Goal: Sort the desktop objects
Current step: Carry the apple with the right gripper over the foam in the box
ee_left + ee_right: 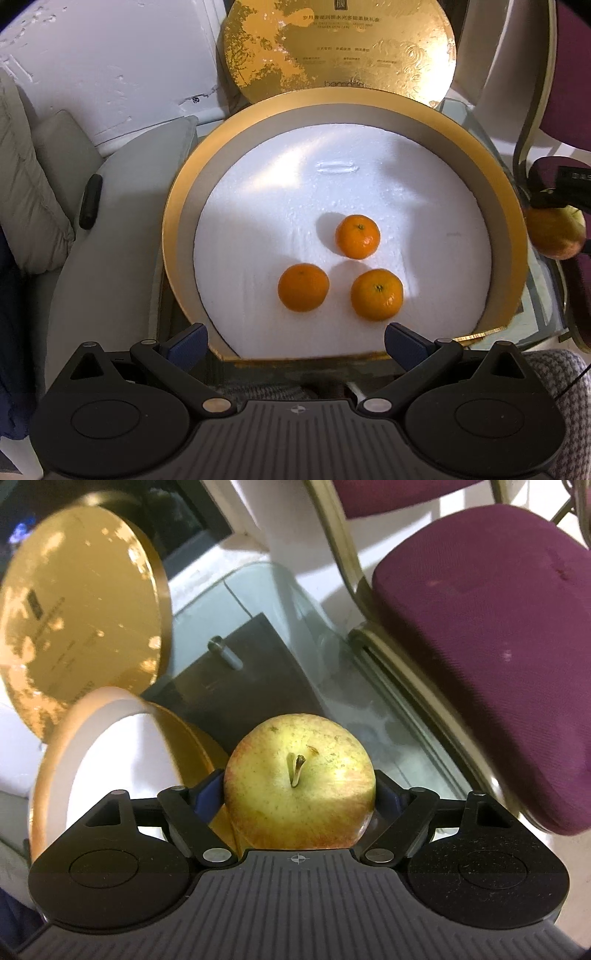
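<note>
Right gripper (299, 794) fingers (208, 794) clamp apple (295, 794); left gripper (295, 341) wide.

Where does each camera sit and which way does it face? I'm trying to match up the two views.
Left wrist: on the left gripper, looking down into the gold box with three oranges; jaws open, empty.
Right wrist: on the right gripper, facing the glass table and chair; its fingers clamp an apple.
Shared: box, lid, apple.
</note>
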Demonstrator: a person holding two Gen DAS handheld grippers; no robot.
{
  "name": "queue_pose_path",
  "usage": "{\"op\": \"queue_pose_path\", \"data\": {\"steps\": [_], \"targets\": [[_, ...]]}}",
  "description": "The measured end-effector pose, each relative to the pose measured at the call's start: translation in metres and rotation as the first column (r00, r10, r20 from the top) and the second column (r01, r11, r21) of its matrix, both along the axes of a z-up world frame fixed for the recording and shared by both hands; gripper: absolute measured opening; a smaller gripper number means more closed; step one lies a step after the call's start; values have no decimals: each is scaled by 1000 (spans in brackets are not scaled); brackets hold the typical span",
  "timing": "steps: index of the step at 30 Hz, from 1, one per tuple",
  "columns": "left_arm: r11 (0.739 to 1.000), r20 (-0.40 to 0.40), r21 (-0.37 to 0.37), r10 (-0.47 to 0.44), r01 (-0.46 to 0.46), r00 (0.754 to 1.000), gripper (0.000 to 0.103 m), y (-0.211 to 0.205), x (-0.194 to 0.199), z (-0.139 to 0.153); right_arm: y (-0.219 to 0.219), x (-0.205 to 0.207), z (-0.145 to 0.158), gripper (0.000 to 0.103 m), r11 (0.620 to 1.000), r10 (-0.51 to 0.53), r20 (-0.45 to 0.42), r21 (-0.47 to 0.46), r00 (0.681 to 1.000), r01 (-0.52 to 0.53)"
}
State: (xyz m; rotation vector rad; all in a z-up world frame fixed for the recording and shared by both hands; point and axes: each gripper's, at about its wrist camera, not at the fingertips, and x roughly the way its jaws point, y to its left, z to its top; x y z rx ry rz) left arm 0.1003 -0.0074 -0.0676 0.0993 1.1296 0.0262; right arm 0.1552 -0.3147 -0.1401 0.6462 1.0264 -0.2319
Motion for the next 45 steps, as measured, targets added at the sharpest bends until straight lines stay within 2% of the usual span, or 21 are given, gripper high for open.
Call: {"op": "queue_pose_path", "data": {"steps": [10, 19, 26, 33, 40, 45], "targets": [[999, 37, -30, 32, -31, 999, 102, 19, -30, 12, 10, -62, 47, 83, 1000, 31, 67, -9, 997, -30], [994, 55, -61, 97, -93, 994, 102, 46, -51, 17, 58, -85, 78, 83, 988, 154, 111, -36, 982, -151], [988, 62, -74, 141, -137, 988, 102, 65, -58, 18, 103, -76, 92, 83, 961, 273, 125, -73, 954, -265], [981, 53, -76, 185, -181, 981, 102, 81, -53, 15, 143, -58, 88, 83, 929, 368, 101, -87, 924, -361], [975, 39, -72, 211, -208, 977, 102, 93, -43, 10, 163, -36, 82, 83, 908, 416, 83, -99, 906, -407], [976, 27, -73, 206, -204, 978, 102, 95, -36, 6, 165, -12, 65, 83, 907, 406, 38, -138, 913, -397]]}}
